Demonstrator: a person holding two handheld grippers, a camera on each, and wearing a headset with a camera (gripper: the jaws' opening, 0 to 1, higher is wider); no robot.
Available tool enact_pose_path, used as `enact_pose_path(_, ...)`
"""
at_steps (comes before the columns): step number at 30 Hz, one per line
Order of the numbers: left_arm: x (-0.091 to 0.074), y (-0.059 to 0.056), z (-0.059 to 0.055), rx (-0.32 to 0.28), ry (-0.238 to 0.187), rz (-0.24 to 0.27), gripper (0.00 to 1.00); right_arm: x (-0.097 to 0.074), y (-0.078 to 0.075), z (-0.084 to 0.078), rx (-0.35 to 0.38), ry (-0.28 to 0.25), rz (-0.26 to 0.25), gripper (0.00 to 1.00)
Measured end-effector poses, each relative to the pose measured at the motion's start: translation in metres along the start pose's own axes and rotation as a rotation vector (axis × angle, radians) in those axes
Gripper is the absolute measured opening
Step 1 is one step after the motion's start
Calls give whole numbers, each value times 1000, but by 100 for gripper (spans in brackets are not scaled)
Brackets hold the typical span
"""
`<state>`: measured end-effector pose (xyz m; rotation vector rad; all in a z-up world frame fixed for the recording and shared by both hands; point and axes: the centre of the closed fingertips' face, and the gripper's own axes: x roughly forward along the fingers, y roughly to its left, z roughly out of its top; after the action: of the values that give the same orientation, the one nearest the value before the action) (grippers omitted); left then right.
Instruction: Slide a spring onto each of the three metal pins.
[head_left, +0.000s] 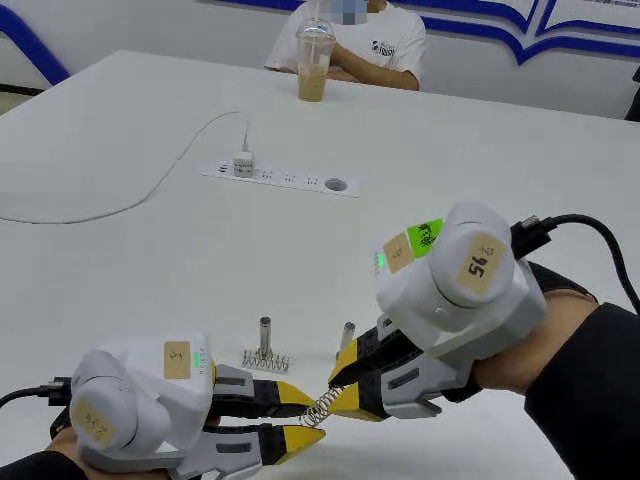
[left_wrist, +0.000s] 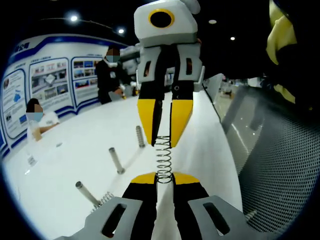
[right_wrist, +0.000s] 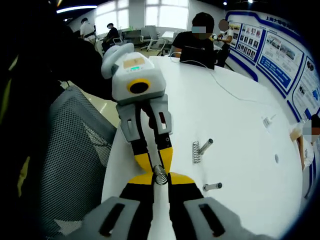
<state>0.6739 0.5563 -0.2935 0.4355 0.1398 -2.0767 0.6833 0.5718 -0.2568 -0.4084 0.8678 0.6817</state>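
Observation:
A short steel spring (head_left: 320, 408) hangs in the air between my two grippers. My left gripper (head_left: 314, 416) is shut on its near end (left_wrist: 164, 176), and my right gripper (head_left: 338, 388) is shut on the other end (right_wrist: 159, 174). In the left gripper view the right gripper (left_wrist: 164, 131) comes down from the top, with the spring (left_wrist: 163, 157) stretched between the two. Three metal pins (left_wrist: 140, 136) (left_wrist: 116, 160) (left_wrist: 87, 194) stand on the white table. A second spring (head_left: 265, 360) lies at the foot of one pin (head_left: 265, 335); another pin (head_left: 347, 335) stands beside the right gripper.
A white power strip (head_left: 280, 177) with a plug and cable lies mid-table. A plastic cup (head_left: 314, 62) stands at the far edge in front of a seated person (head_left: 350, 40). The table edge and a grey mesh chair (right_wrist: 75, 150) are close behind the grippers.

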Motion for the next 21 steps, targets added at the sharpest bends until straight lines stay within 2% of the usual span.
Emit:
enact_pose_path(11,3,-1,2,-4,-11,-6,11,3,0,10,-18,-12,1,12)
enact_pose_path(16,3,-1,4,-9,-24,-2,11,4,2,11,-8,-15,11,12)
enact_pose_path(21,2,1,5,-10,-30,2,11,8,2,7,-3,4,13,16)
